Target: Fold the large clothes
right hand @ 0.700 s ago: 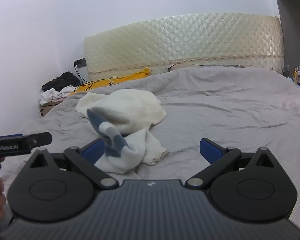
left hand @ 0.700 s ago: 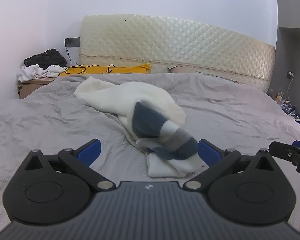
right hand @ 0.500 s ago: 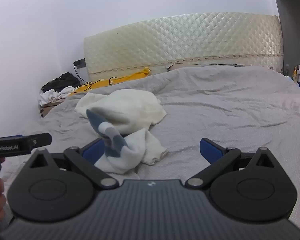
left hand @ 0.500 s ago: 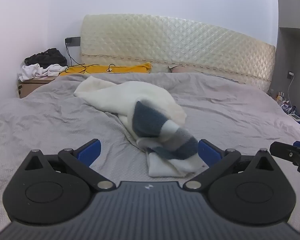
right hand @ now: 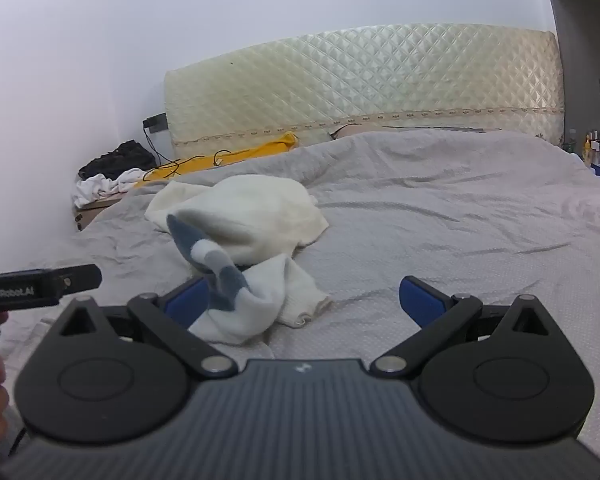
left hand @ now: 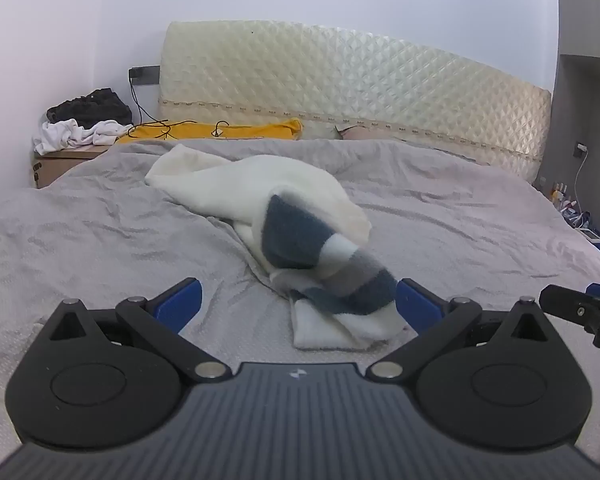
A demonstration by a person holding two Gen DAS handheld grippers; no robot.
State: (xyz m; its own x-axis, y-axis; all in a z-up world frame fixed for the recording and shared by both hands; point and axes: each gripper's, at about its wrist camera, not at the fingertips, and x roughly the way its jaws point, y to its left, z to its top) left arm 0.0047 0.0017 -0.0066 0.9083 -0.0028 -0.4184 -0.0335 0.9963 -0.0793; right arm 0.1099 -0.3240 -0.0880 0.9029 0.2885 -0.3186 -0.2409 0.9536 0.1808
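A crumpled cream sweater with blue, grey and white striped sleeves (left hand: 284, 216) lies in a heap on the grey bed (left hand: 80, 232). It also shows in the right wrist view (right hand: 252, 220). My left gripper (left hand: 298, 304) is open and empty, just short of the striped sleeve end (left hand: 340, 292), whose cuff reaches its right finger. My right gripper (right hand: 304, 300) is open and empty, with the sleeve end (right hand: 220, 272) against its left finger. Each gripper's body shows at the edge of the other's view.
A cream quilted headboard (left hand: 340, 92) stands at the far end, with a yellow cloth and cables (left hand: 212, 130) below it. A bedside cabinet (left hand: 60, 160) at far left carries black and white clothes. Small items and cables lie on the floor at the right (left hand: 580, 220).
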